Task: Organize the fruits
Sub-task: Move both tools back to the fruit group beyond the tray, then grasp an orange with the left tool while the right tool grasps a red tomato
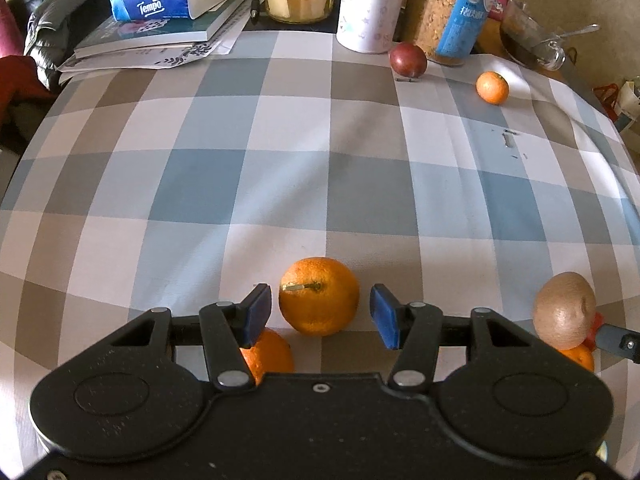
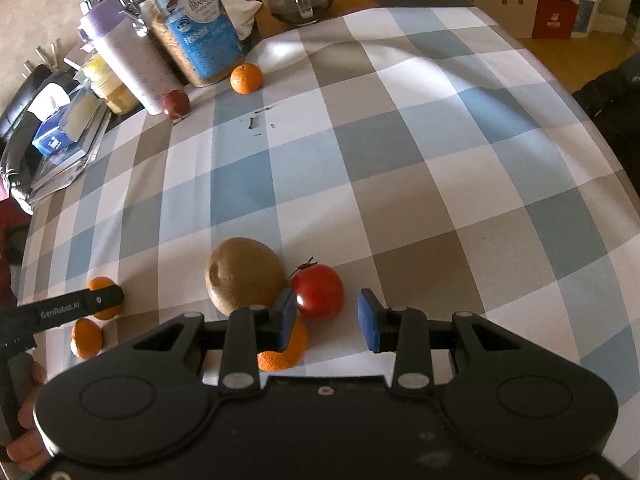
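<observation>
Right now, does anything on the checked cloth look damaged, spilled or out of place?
Yes. The large orange between the left gripper fingers has a split in its peel near the top. A few small dark scraps lie loose on the cloth. A small mandarin and a dark red round fruit sit apart by the jars.

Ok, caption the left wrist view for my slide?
Left gripper open around an orange on the checked cloth, pads not touching.

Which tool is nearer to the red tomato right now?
Right. The right tool has the tomato just ahead of its left pad, not gripped. The left tool sits off to the side, straddling an orange, beyond the kiwi.
</observation>
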`<act>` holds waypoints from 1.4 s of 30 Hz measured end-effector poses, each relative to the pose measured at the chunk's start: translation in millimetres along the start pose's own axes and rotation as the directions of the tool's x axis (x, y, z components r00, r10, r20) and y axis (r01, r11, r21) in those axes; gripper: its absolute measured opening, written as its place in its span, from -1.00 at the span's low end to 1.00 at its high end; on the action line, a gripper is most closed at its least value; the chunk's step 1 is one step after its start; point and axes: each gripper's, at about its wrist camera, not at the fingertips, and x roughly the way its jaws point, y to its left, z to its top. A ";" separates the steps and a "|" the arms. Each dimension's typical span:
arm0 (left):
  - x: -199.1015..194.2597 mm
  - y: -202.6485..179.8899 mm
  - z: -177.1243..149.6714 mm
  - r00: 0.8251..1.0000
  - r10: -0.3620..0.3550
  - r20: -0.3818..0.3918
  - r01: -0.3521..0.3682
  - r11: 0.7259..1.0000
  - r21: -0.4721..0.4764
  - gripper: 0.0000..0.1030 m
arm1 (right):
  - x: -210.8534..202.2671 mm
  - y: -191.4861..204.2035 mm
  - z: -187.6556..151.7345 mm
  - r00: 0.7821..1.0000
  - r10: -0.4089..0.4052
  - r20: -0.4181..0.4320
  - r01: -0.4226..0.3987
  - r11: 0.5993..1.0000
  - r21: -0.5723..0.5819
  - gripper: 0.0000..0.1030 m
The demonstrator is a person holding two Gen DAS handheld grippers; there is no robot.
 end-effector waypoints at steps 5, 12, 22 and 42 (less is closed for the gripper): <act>5.1 -1.4 1.1 1.000 -0.002 0.000 0.002 1.000 -0.002 0.19 | 10.5 0.2 2.4 1.000 -0.009 -0.016 0.009 1.000 0.012 -0.28; 5.8 -6.8 0.8 0.999 0.020 0.027 -0.021 0.999 0.032 0.21 | 19.2 7.2 2.2 1.000 0.012 -0.024 -0.012 1.000 0.000 -0.28; 5.2 -11.9 -3.3 0.998 0.033 0.057 -0.037 0.997 0.069 0.17 | 27.3 11.6 -1.1 1.000 0.017 -0.009 -0.017 1.000 0.000 -0.28; 2.1 -21.3 -15.3 0.988 0.060 0.140 -0.073 0.993 0.090 -0.02 | 39.5 44.1 -15.0 0.983 -0.149 0.107 0.161 0.981 -0.105 -0.35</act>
